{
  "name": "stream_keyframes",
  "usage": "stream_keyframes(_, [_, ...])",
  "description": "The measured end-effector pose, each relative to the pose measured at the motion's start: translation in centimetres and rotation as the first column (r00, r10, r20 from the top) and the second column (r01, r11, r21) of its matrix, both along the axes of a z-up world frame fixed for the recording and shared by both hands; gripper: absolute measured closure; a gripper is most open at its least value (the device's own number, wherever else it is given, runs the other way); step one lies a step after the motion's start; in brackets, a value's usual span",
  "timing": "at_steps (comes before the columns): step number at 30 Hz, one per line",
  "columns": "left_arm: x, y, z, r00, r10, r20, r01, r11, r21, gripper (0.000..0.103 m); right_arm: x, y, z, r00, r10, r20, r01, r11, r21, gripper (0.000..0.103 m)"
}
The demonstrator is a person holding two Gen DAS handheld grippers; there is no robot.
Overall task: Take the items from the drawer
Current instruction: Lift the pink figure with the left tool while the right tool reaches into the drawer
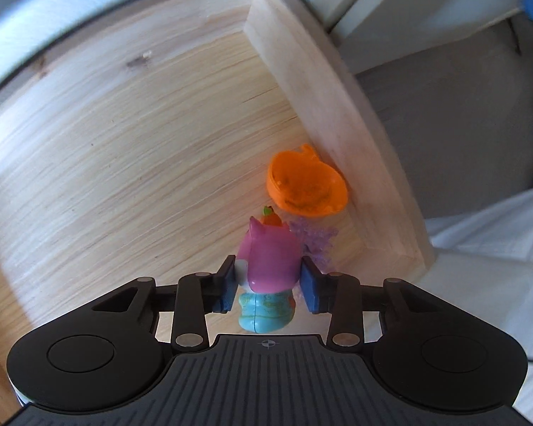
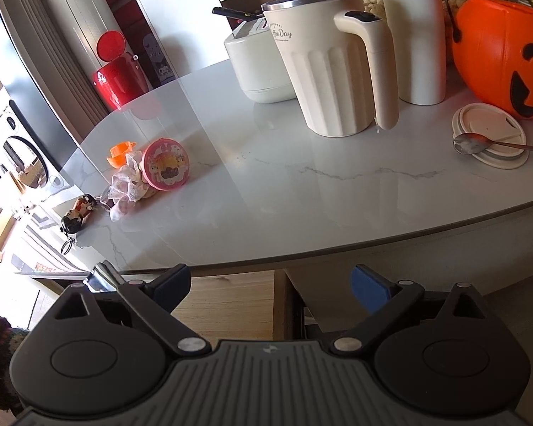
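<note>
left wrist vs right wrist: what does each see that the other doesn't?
Left wrist only: the wooden drawer interior, an orange plastic piece, a purple trinket, and a pink-and-blue toy figure between the left claw pads.
Right wrist only: the marble countertop with a cream kettle, pumpkin bucket, pink round tin, and the right claw, open and empty.
Shared: nothing clearly identifiable.
</note>
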State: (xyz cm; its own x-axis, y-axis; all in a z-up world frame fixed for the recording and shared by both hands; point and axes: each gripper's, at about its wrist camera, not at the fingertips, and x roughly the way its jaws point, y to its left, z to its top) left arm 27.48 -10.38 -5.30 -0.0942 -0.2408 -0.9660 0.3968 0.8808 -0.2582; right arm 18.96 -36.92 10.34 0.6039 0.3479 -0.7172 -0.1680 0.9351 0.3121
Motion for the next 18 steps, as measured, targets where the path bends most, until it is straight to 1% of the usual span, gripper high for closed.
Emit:
stream_keyframes(1, [-0.4,0.7,0.8,1.0,0.002,0.012,-0.002,1.0,-0.029,0.063,0.0,0.3,-0.1,1.0,0.006,-0.005,-0.006,1.0,-0.009,0.006])
stream_keyframes(2, [-1.0,1.8,2.0,1.0,0.009,0.026,-0.007,0.997,-0.075,0.063,0.0,0.6,-0.2,1.0,0.014,-0.012,-0.014,1.0,-0.018,0.006])
stream_keyframes(4, [-2.3,4.5,4.1,0.998,0.029,0.064,-0.02,0.99,-0.139,0.063,0.0,1.5,-0.6,0.998,0.049,-0.037,-0.051,0.998,-0.033,0.006])
stream_keyframes(7, [-4.1,10.0,6.6,0.986,0.087,0.14,-0.059,0.979,-0.193,0.063,-0.3,3.2,-1.2,0.99,0.119,-0.08,-0.123,0.991,-0.048,0.006])
stream_keyframes(9, [-4.8,14.2,8.0,0.967,0.167,0.194,-0.126,0.97,-0.207,0.063,-0.4,5.0,-1.9,0.972,0.186,-0.144,-0.194,0.98,-0.043,0.006])
stream_keyframes(10, [-5.2,16.3,8.4,0.953,0.213,0.216,-0.167,0.963,-0.211,0.063,-0.4,6.1,-2.4,0.957,0.218,-0.189,-0.229,0.973,-0.035,0.006])
stream_keyframes(11, [-5.7,18.9,8.4,0.932,0.272,0.241,-0.221,0.951,-0.218,0.063,-0.4,7.2,-2.9,0.943,0.244,-0.228,-0.257,0.966,-0.029,0.006])
stream_keyframes(12, [-5.9,20.6,8.3,0.911,0.321,0.261,-0.266,0.937,-0.225,0.063,-0.5,8.7,-3.6,0.923,0.273,-0.273,-0.29,0.957,-0.026,0.006])
stream_keyframes(14, [-5.7,23.2,7.1,0.863,0.409,0.297,-0.346,0.906,-0.243,0.063,-0.7,11.7,-4.6,0.888,0.318,-0.334,-0.345,0.938,-0.024,0.006])
stream_keyframes(16, [-6.3,25.6,6.9,0.825,0.464,0.322,-0.39,0.881,-0.27,0.063,-1.3,15.1,-5.6,0.849,0.355,-0.392,-0.392,0.92,-0.017,0.006])
stream_keyframes(18, [-6.9,27.4,6.7,0.794,0.507,0.334,-0.417,0.855,-0.308,0.063,-2.1,18.9,-7.1,0.794,0.373,-0.479,-0.422,0.907,0.007,0.006])
